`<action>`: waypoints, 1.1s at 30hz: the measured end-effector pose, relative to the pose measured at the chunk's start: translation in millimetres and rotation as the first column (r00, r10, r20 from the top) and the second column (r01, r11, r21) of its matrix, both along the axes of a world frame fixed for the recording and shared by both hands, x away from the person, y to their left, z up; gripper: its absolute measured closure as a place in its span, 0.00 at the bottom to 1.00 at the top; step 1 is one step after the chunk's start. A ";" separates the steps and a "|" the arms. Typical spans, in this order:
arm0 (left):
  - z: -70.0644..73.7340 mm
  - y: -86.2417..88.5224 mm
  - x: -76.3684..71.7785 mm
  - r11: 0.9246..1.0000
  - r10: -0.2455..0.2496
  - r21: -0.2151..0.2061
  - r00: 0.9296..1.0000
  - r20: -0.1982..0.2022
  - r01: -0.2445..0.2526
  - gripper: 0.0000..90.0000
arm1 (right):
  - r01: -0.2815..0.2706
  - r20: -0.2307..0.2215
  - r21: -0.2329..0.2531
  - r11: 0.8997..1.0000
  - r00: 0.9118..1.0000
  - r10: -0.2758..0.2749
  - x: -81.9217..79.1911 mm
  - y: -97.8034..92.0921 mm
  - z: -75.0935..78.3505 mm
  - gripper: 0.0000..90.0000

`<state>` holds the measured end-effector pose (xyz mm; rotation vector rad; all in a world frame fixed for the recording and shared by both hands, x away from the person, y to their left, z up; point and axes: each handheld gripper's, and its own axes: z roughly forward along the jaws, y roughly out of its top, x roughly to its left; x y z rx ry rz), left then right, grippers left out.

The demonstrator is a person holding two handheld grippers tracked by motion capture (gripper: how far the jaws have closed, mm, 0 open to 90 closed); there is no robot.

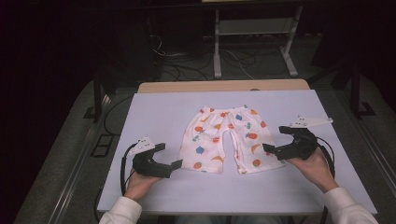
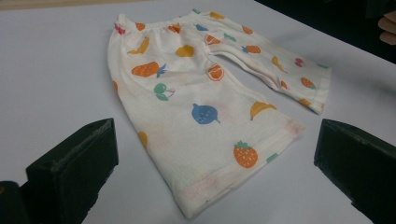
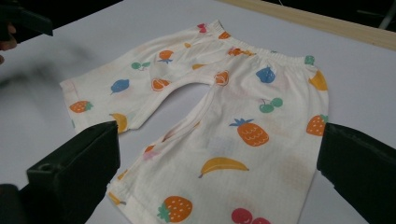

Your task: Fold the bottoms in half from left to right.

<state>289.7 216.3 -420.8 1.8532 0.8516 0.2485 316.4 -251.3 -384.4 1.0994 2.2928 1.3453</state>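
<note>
The left gripper [image 1: 173,164] sits low on the table [image 1: 154,107] just beside the near hem of the shorts' [image 1: 227,138] left leg, its jaws wide apart with nothing between them; in the left gripper view that hem [image 2: 224,179] lies flat just ahead of the gap. The shorts are spread flat in the middle of the table, waistband [image 1: 229,110] away from the person, both legs pointing toward the near edge, fruit print up. The right gripper [image 1: 269,150] hovers at the outer hem of the right leg, jaws likewise wide open and holding nothing, and in the right gripper view the leg [image 3: 243,154] already lies between and just past the jaw tips. The likely trouble from here is a poor pinch: the cloth is thin and lies tight to the table, so a jaw may slide over the top and close on air, or catch only the upper layer so the leg opens up when lifted. If one side grabs sooner or deeper than the other, the shorts could drag askew and wrinkle, spoiling any fold.
</note>
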 end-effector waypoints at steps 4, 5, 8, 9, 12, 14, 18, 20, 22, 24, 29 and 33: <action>0.0 -0.1 -0.1 1.000 -0.001 -0.001 1.000 -0.001 0.001 0.00 | -0.002 -0.007 -0.011 1.000 1.000 0.002 4.8 2.6 -0.4 0.00; 0.0 -0.2 -0.1 1.000 -0.001 -0.001 1.000 0.000 0.001 0.00 | 0.001 -0.005 -0.015 1.000 1.000 -0.001 7.6 4.0 -0.6 0.00; -0.1 -0.1 -0.1 1.000 -0.001 0.000 1.000 -0.002 0.001 0.00 | 0.000 -0.011 -0.014 1.000 1.000 0.000 11.6 5.5 -0.5 0.00; -0.1 -0.1 -0.1 1.000 -0.001 0.000 1.000 -0.002 0.001 0.00 | -0.002 -0.012 -0.018 1.000 1.000 0.001 13.0 6.1 -0.3 0.00; 0.0 -0.1 -0.1 1.000 -0.001 -0.001 1.000 -0.001 0.001 0.00 | -0.003 -0.012 -0.025 1.000 1.000 0.003 16.5 8.3 0.5 0.00; -0.1 -0.1 -0.2 1.000 -0.001 0.000 1.000 -0.002 0.001 0.00 | -0.004 -0.013 -0.027 1.000 1.000 0.003 17.7 9.1 0.7 0.00; -0.2 -0.3 -0.1 1.000 -0.001 0.000 1.000 -0.004 0.001 0.00 | -0.008 -0.017 -0.027 1.000 1.000 0.007 23.2 12.9 1.6 0.00; -0.2 -0.2 -0.1 1.000 -0.001 0.001 1.000 -0.003 0.001 0.00 | -0.009 -0.016 -0.027 1.000 1.000 0.008 24.3 13.7 1.8 0.00; -0.3 -0.2 -0.1 1.000 -0.001 0.001 1.000 -0.003 0.001 0.00 | -0.010 -0.017 -0.029 1.000 1.000 0.010 26.5 15.5 2.4 0.00; -0.3 -0.2 -0.1 1.000 -0.001 0.001 1.000 -0.003 0.001 0.00 | -0.013 -0.018 -0.033 0.999 1.000 0.013 28.7 17.1 3.2 0.00; -0.2 0.0 -0.3 1.000 -0.003 0.002 1.000 -0.003 0.003 0.00 | -0.023 -0.017 -0.034 0.999 1.000 0.022 35.2 21.9 5.1 0.00; -0.4 -0.1 -0.2 1.000 -0.004 0.004 1.000 -0.004 0.004 0.00 | -0.028 -0.018 -0.047 0.998 0.999 0.027 42.1 27.7 7.8 0.00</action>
